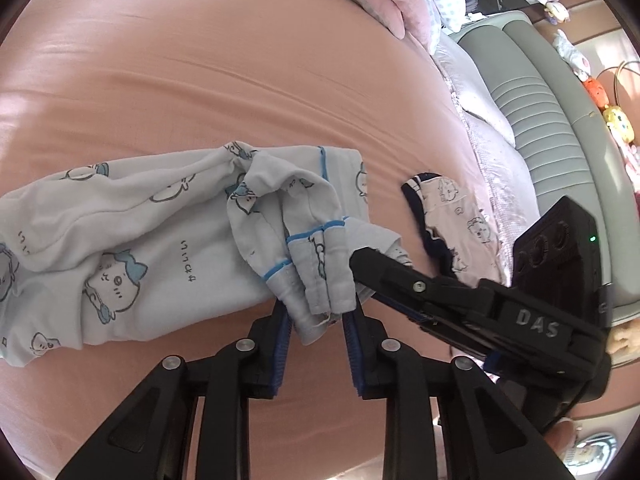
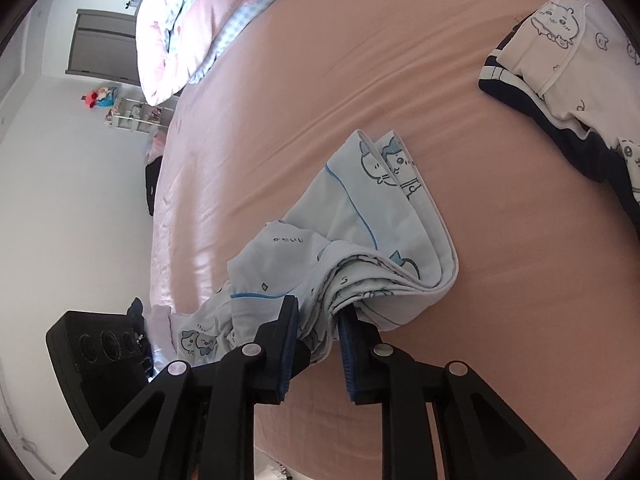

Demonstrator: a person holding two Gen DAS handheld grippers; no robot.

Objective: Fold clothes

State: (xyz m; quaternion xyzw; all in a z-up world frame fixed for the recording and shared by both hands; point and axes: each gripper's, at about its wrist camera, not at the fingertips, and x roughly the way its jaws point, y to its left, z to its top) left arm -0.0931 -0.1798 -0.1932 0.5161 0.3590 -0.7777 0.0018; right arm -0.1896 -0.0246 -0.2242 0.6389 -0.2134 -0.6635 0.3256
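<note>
1. Far left in the left wrist view, the pale blue garment [image 1: 132, 248] lies on the pink bed [image 1: 200, 80]. It is doubled over lengthwise but still rumpled, with loose ridges along its upper edge.
2. Moving right, its blue-trimmed end [image 1: 316, 264] is bunched and lifted off the sheet. The left hand-held gripper [image 1: 318, 320] has this bunch between its blue pads, clamped on the cloth as far as I can judge.
3. Just right of that, the right hand-held gripper [image 1: 360, 260] reaches in at a slant. Its tip is pinched on the same bunch, close beside the left one.
4. The right wrist view bears this out: the right hand-held gripper [image 2: 318, 320] holds several stacked layers of the garment [image 2: 360, 232] between its pads, and the free corner trails back onto the bed [image 2: 360, 60].
5. Further right, a cream garment [image 1: 452, 216] with dark trim lies apart and crumpled; it looks untouched.
6. My reading: the blue piece is partway through, perhaps one fold made and another in hand. It still needs laying flat and smoothing. The cream piece is left entirely.
</note>
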